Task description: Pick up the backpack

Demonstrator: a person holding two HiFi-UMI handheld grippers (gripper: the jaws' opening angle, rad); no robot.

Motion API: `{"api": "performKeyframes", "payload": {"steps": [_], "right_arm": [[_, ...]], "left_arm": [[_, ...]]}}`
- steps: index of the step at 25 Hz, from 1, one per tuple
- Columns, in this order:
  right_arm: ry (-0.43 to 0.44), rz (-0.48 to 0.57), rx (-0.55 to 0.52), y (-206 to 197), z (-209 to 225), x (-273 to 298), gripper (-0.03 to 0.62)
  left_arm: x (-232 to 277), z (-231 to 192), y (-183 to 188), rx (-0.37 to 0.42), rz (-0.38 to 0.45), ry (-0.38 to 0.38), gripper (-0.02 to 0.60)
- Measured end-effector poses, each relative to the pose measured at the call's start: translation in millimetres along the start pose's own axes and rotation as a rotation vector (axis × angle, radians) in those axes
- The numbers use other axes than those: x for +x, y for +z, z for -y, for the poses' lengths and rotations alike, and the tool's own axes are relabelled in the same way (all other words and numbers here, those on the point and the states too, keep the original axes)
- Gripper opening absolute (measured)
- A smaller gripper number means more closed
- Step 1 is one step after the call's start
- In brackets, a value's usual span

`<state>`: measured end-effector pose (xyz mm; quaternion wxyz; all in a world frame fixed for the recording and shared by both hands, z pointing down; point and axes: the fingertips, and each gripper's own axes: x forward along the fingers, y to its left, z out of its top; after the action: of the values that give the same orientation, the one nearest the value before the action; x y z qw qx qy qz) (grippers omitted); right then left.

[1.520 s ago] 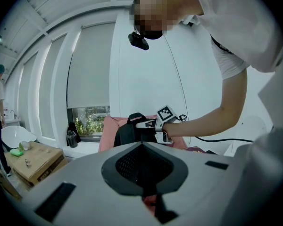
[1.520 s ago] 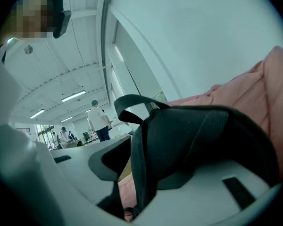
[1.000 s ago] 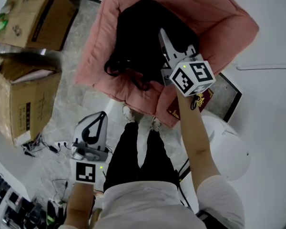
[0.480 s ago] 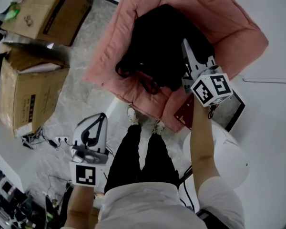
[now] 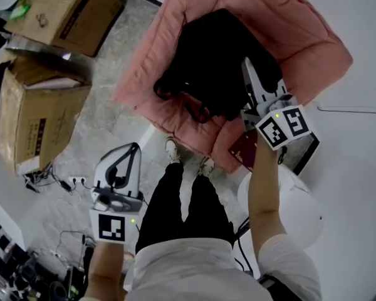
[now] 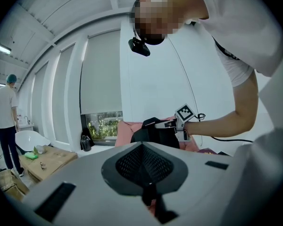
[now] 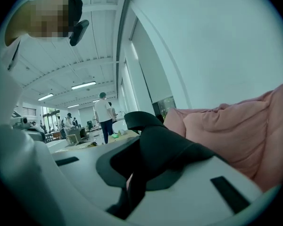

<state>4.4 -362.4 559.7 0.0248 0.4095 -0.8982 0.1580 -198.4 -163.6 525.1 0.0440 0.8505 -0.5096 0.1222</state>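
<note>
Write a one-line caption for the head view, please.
From above: the right gripper, its jaws having just been closing, grips a black backpack lying on a pink cushion.

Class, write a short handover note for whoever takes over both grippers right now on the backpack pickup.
Right gripper: shut on the backpack, black fabric between its jaws, which have just been closing.
Left gripper: shut, empty, held well away from the job.
The backpack lies on the pink cushion.
Done: grip made.
Left: lift the backpack clear of the cushion.
</note>
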Motion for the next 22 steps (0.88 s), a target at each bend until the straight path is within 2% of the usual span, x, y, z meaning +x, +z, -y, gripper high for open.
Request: {"api": "performKeyframes", "payload": {"steps": [5, 11, 18, 22], "right_arm": [[0.109, 0.021, 0.124, 17.7, -25.8, 4.6, 0.037], [0.192, 0.055, 0.239, 36.6, -52.1, 3.0, 0.035], [0.187, 0.072, 0.316, 48.5, -67.4, 4.4, 0.035], [0.181, 0.061, 0.323, 54.4, -72.6, 2.4, 0.035]], "left_arm": [[-2.5, -7.6, 9.7, 0.011, 0.025, 0.016, 0.015], [-14.3, -10.7, 13.9, 0.019, 0.043, 0.035, 0.015], [-25.1, -7.0, 10.9, 0.013, 0.049, 0.056, 0.015], [-27.6, -10.6, 15.7, 0.013, 0.063, 0.071, 0.015]]}}
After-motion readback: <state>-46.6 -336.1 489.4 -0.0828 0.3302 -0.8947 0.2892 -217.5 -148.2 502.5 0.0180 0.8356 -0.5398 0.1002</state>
